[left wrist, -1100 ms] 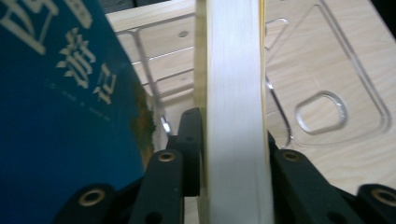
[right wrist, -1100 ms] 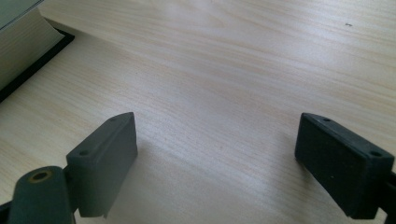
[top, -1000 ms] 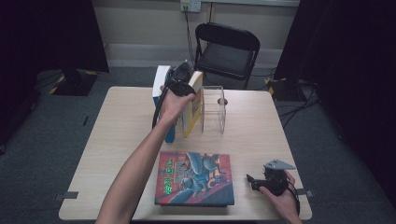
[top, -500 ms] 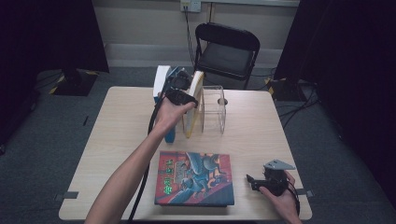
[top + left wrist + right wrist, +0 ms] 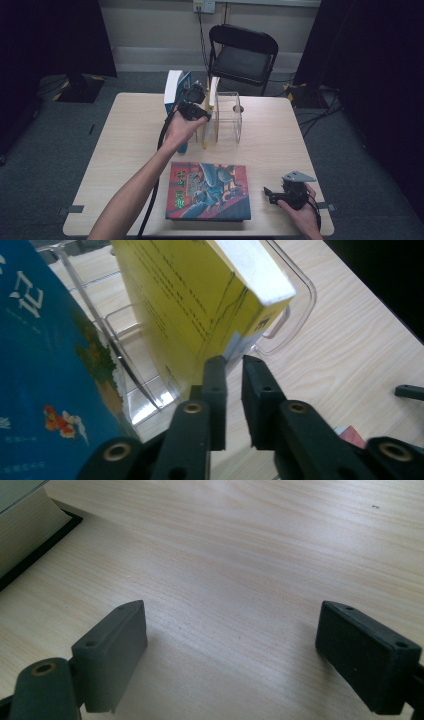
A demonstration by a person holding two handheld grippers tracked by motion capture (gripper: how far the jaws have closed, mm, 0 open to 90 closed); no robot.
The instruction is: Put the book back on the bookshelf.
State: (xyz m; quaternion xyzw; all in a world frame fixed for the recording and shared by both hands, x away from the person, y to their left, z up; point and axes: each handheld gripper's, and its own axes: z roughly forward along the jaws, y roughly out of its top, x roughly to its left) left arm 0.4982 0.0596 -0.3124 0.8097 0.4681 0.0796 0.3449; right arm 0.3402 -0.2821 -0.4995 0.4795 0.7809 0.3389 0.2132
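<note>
A yellow book (image 5: 212, 102) (image 5: 200, 295) stands on edge in a clear plastic rack (image 5: 231, 119) (image 5: 296, 305) at the back of the table. A blue book (image 5: 175, 89) (image 5: 45, 365) stands to its left. My left gripper (image 5: 196, 100) (image 5: 233, 362) is just in front of the yellow book's lower edge. Its jaws have just been closing and are now shut, with nothing between them. A large red and blue picture book (image 5: 210, 191) (image 5: 22, 527) lies flat near the front edge. My right gripper (image 5: 272, 194) (image 5: 230, 630) rests to its right, open and empty over bare wood.
The light wooden table (image 5: 280, 137) has free room on its left and right sides. A black folding chair (image 5: 242, 55) stands behind the far edge. The left gripper's cable (image 5: 161, 145) trails along the forearm towards the front.
The left hand has shifted a little in front of the rack. The yellow book shows less of its face and stands straighter. The right hand has not moved.
</note>
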